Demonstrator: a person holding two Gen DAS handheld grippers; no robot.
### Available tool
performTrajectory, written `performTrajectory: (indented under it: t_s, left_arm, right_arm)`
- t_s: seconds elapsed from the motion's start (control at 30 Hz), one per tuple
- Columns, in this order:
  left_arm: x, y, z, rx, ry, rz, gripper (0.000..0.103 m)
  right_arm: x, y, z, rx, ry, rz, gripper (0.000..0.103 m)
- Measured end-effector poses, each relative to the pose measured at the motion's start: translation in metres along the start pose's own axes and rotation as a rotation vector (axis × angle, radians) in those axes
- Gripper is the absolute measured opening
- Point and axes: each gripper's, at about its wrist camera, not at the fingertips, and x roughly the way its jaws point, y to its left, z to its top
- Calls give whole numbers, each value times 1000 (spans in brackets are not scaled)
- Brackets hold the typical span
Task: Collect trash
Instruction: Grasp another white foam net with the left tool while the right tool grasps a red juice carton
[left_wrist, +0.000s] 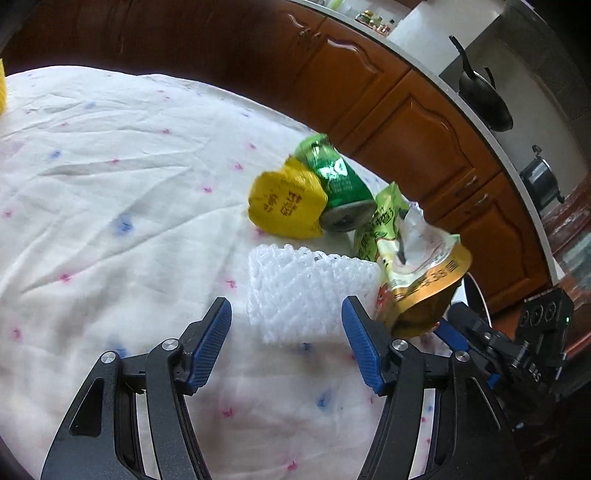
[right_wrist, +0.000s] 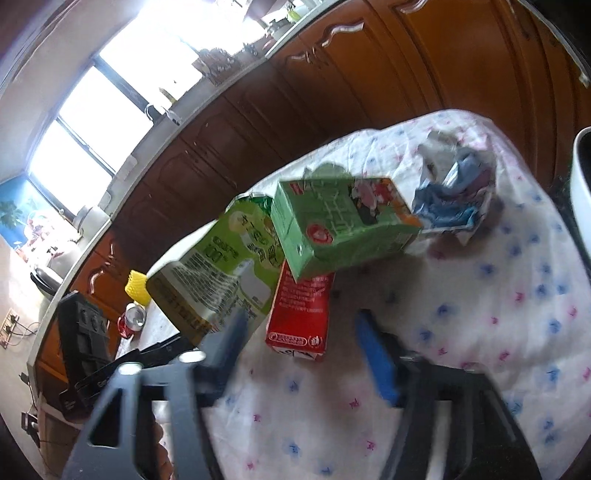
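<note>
Two grippers yours | left gripper (left_wrist: 287, 345) wide, empty, at foam net (left_wrist: 306, 291) | right gripper (right_wrist: 301, 354) wide, empty, before red carton (right_wrist: 301, 314) | table edge.

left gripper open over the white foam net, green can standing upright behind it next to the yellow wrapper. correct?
Not quite. In the left wrist view the green can lies on its side, its end facing the camera, not upright. The rest holds: the left gripper is open at the white foam net, and the can touches the yellow wrapper behind it.
</note>
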Motion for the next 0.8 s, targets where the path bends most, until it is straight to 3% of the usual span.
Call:
performTrajectory:
  t_s: [0.07,0.1,0.13,0.47,0.8]
  left_arm:
    - [-1,-4,-3,29,-10,-9,48]
    - [-1,-6,-4,43,-10,-9,30]
    - [-2,-9,-6,58,-9,-4,20]
    - [-51,-18,-38,77,-108,30,17]
    - [-67,-55,-69,166,-77,-39,17]
  right_arm:
    - [-1,1,-3,-9,2,1,34]
    - [-3,2,-5,-23,-2,-4,34]
    - [-6,4,-7,-40,-3,-12,34]
    - [-47,5,-36,-92,-7,13,34]
    - [-96,0,-54,-105,-63,12,34]
